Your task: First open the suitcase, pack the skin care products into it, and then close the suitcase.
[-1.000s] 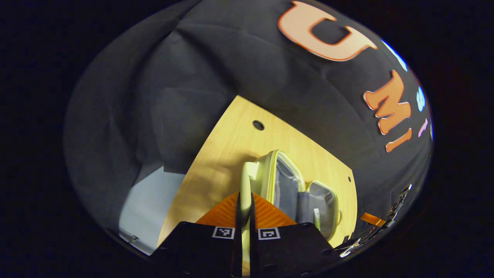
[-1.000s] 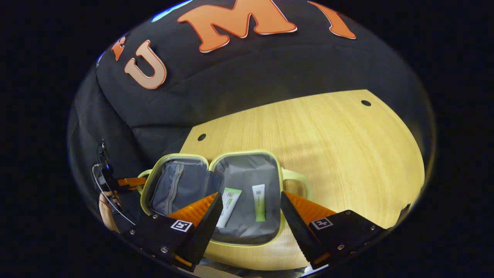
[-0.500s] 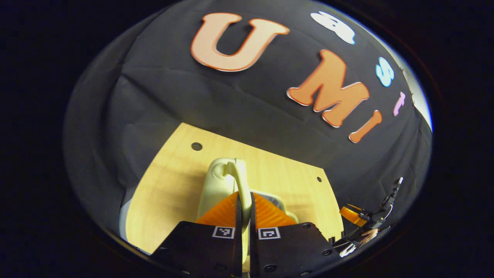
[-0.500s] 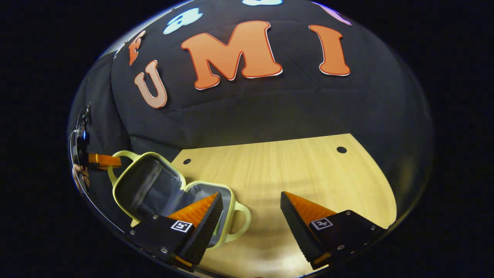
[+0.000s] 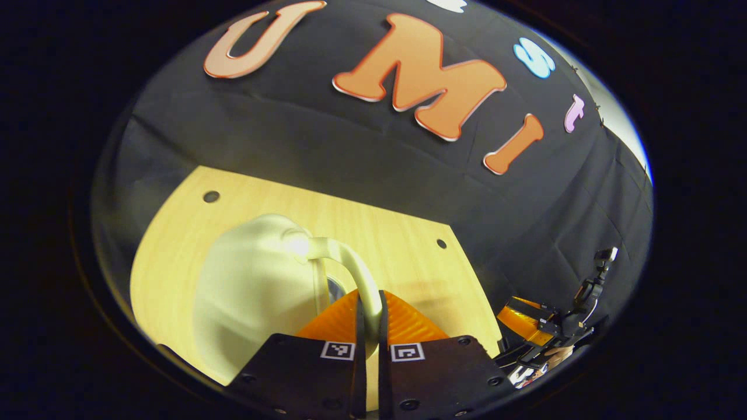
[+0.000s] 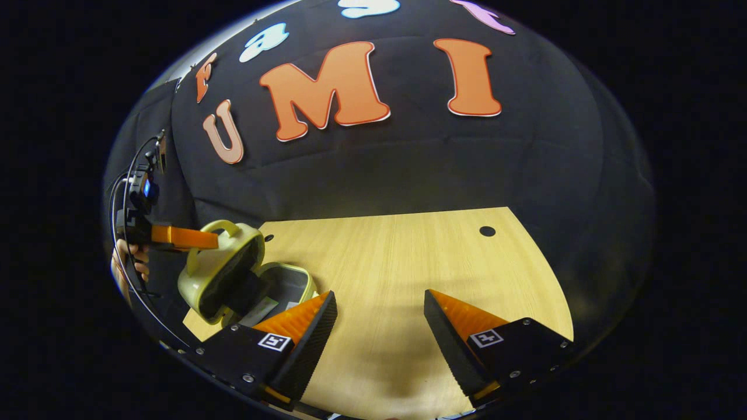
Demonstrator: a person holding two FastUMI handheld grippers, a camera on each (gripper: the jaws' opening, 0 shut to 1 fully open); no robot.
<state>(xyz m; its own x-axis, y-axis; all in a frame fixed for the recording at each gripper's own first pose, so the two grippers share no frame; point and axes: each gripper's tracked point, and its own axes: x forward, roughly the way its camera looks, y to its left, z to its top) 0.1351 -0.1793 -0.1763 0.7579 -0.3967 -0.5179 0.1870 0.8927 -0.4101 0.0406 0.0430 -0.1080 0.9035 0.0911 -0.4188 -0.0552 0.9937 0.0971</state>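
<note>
Left gripper view: left claw [image 5: 369, 318] is clamped tight on the suitcase handle [image 5: 344, 262], both fingers pressing it, with no gap beyond the handle's thickness. The pale yellow-green suitcase [image 5: 251, 291] presents its outer shell just left of the fingers, lid half raised over the wooden tabletop [image 5: 175, 233]; a sliver of grey lining shows at the seam beside the handle. Right claw [image 5: 525, 318] sits far right past the tabletop edge, held by a hand [image 5: 545, 359]; its opening is unreadable from here. Right gripper view: right claw [image 6: 379, 326] is spread wide, nothing between its fingers, hovering over bare tabletop [image 6: 408, 251]. Suitcase [image 6: 224, 265] is at the tabletop's left end, lid tilted up partway over the base, grey interior visible, with something pale lying in the base, too small to identify. Left claw [image 6: 204, 238] grips the lid's handle [image 6: 224, 227] from the left, the person's hand [image 6: 125, 262] behind it.
</note>
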